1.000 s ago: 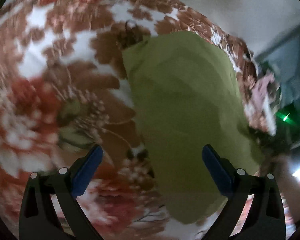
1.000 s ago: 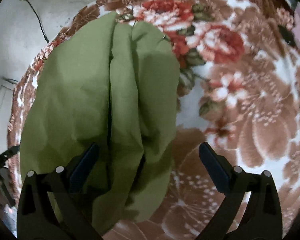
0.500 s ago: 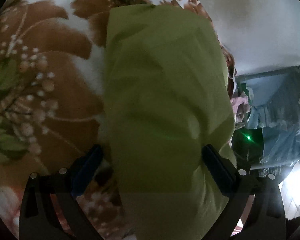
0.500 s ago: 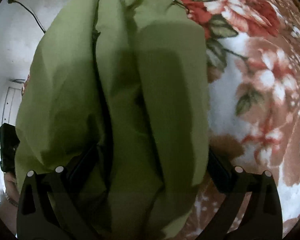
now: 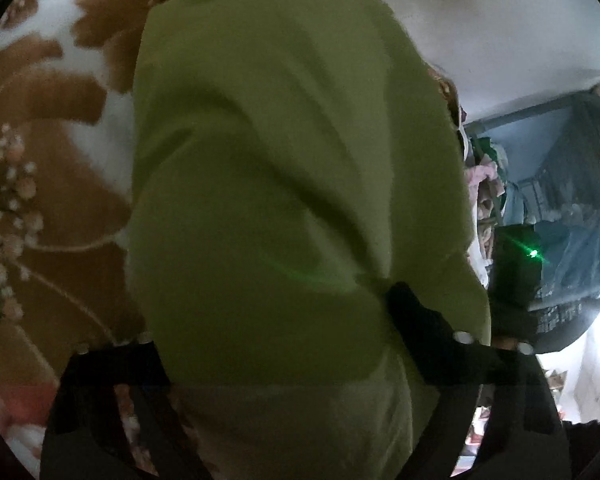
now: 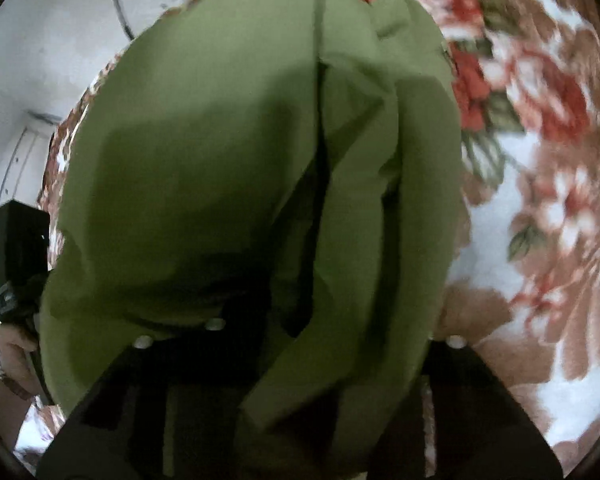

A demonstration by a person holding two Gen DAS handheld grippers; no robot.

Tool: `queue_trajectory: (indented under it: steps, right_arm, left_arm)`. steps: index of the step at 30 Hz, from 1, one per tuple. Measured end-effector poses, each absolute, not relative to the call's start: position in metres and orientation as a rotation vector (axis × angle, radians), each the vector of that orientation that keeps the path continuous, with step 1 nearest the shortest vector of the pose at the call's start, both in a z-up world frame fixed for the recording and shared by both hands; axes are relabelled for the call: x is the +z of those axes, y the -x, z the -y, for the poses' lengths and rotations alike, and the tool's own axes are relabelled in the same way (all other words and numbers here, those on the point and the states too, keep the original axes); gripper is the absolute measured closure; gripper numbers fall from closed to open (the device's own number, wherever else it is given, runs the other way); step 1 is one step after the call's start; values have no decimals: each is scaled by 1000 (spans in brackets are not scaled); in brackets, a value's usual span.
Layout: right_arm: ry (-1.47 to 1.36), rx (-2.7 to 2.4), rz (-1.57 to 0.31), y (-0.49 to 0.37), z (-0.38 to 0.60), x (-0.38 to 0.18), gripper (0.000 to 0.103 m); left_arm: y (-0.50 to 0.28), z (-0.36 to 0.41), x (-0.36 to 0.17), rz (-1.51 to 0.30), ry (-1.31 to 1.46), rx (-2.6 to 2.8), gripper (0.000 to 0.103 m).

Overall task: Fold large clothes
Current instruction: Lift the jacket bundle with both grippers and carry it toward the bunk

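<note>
A large green garment [image 5: 284,168] lies folded lengthwise on a floral blanket [image 5: 60,160] and fills the middle of both views. My left gripper [image 5: 276,320] is closing on its near end. The right finger [image 5: 412,316] digs into the cloth and creases run to it, while the left finger sits at the cloth's edge. In the right wrist view the green garment [image 6: 220,140] shows several long folds. My right gripper [image 6: 340,320] is closing too, pinching a bunch of these folds, and its right finger is mostly hidden under the cloth.
The floral blanket [image 6: 540,200] spreads out on the right. A white wall [image 6: 60,40] with a cable stands behind. A hand [image 6: 12,360] holds the other gripper at the left edge. A blue rack with piled clothes [image 5: 560,184] stands to the right.
Both grippers came down and forward until the green garment lay between their fingers. Both sets of jaws have narrowed onto the cloth, the right one far more. The cloth now bunches at the fingers.
</note>
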State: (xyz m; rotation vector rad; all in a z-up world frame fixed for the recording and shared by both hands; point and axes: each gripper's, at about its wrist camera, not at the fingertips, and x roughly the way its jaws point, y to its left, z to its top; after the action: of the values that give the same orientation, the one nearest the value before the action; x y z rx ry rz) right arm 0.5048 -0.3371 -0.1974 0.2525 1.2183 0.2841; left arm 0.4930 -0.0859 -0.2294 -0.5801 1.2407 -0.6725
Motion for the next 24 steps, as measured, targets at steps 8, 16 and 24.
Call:
queue_trajectory:
  steps: [8,16,24]
  right_arm:
    - [-202,351,-1209,-486,320,-167,76]
    - [-355,346,-1231,-490,333,-203,77]
    - [-387,412,-1138,-467,334,-150,86]
  left_arm:
    - [-466,105,-185,-1165,526,-734,53]
    - [-486,106,-237,-1220,578,-652,53]
    - [-472,115,-181,-1126,470,-736,61]
